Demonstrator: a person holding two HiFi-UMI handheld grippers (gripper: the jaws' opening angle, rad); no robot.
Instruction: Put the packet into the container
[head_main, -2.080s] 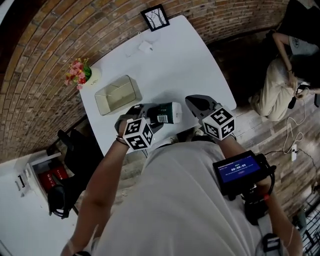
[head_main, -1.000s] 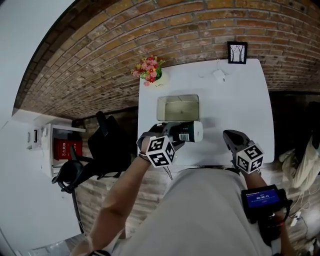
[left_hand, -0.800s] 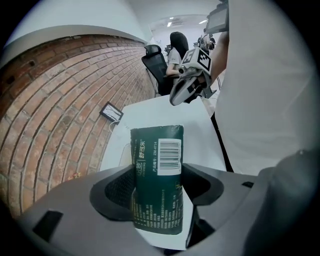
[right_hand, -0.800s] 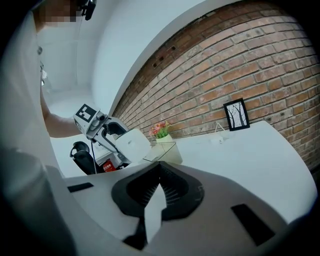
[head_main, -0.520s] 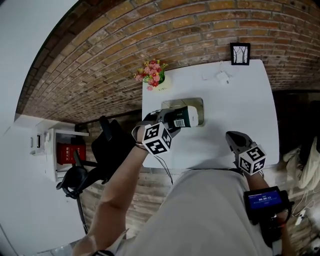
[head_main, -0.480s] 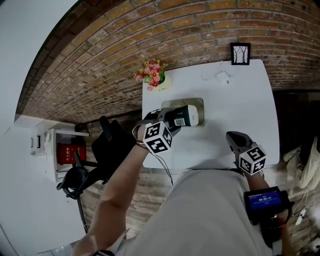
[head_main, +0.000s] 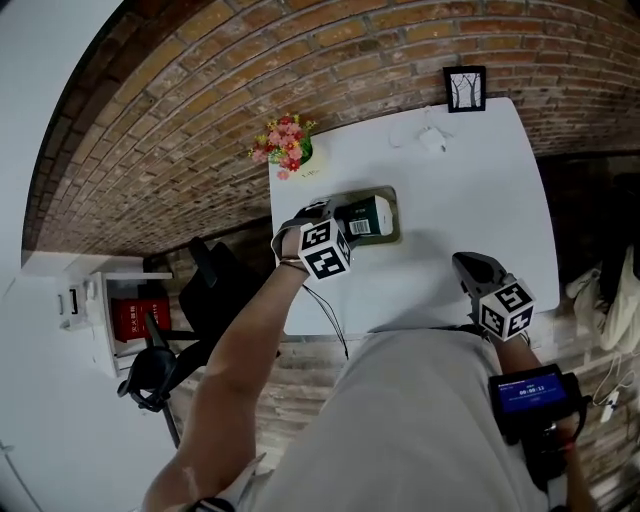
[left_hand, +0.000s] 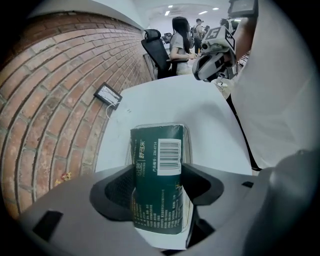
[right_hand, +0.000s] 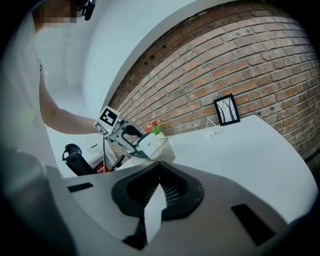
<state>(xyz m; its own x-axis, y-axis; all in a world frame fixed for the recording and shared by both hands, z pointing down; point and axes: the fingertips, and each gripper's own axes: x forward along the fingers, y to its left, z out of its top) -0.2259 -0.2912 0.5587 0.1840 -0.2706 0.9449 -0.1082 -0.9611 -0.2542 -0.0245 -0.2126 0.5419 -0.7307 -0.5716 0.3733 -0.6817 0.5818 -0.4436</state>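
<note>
The packet (head_main: 372, 216) is dark green with a white end and a barcode. My left gripper (head_main: 345, 218) is shut on it and points steeply down, holding it right over the clear rectangular container (head_main: 397, 228) at the left of the white table (head_main: 470, 200). In the left gripper view the packet (left_hand: 156, 150) stands between the two pads, which press on its sides. Whether it touches the container I cannot tell. My right gripper (head_main: 472, 270) hovers near the table's front edge, well right of the container, jaws together and empty (right_hand: 152, 210). From there the left gripper and packet (right_hand: 149, 142) show far off.
A small pot of pink and red flowers (head_main: 285, 145) stands at the table's far left corner. A black picture frame (head_main: 464, 88) leans on the brick wall, with a small white item and its cable (head_main: 432, 138) in front. A black office chair (head_main: 215, 290) stands left of the table.
My left gripper has carried the packet from near the table's front edge away from me and lower, to above the container. The right gripper has stayed where it was.
</note>
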